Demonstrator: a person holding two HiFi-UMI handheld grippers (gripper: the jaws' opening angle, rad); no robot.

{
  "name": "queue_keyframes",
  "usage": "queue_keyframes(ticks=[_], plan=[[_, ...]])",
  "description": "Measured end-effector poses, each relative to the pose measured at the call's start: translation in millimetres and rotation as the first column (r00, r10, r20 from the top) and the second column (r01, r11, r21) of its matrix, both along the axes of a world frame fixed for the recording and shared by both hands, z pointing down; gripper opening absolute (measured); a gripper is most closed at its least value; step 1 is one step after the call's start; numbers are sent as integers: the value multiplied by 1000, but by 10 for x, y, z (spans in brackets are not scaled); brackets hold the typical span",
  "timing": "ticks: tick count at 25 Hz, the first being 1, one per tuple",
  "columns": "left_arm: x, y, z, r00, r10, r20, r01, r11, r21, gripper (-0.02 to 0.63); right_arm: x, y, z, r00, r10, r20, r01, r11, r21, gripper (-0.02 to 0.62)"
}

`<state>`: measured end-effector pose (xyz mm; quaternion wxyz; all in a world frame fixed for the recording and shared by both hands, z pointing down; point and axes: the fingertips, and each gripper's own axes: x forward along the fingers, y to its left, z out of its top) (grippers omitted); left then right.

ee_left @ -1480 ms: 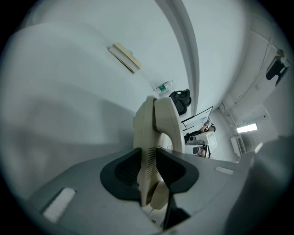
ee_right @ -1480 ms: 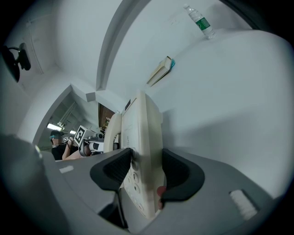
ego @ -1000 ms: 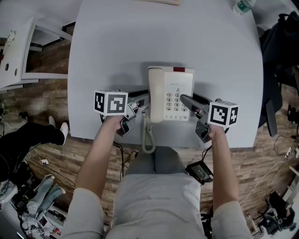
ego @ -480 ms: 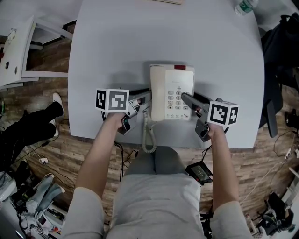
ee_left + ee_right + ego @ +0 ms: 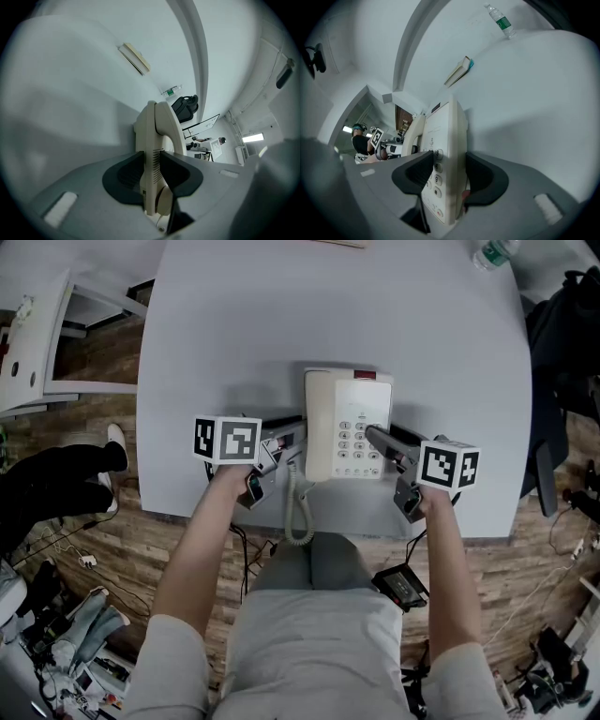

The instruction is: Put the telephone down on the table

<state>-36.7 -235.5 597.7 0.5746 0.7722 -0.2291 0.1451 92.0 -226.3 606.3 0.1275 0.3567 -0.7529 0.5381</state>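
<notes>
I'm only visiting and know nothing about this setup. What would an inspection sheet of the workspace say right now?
Surface: pale grey table.
Job's things: telephone near the table's front edge, handset on its cradle. Whether it rests on the table cannot be told.
Clutter: bottle and book at the far edge.
Grippers: left gripper shut on the telephone's handset side; right gripper shut on its keypad side.
Cables: coiled cord hangs over the front edge; loose cables on the floor.
Surroundings: wooden floor; dark bag at right.
</notes>
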Motion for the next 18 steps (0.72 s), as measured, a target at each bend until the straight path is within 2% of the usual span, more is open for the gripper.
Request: queue_keyframes(ticks=[15, 18], plan=[[-2, -9, 21, 1000, 8, -10, -7, 1000, 20, 135, -18, 15, 22, 999, 17, 46, -17, 1000, -7, 232], [-7, -7, 33, 1000, 4, -8, -4, 1000, 17, 142, 9, 9, 13, 999, 16, 30, -16, 1000, 3, 230]])
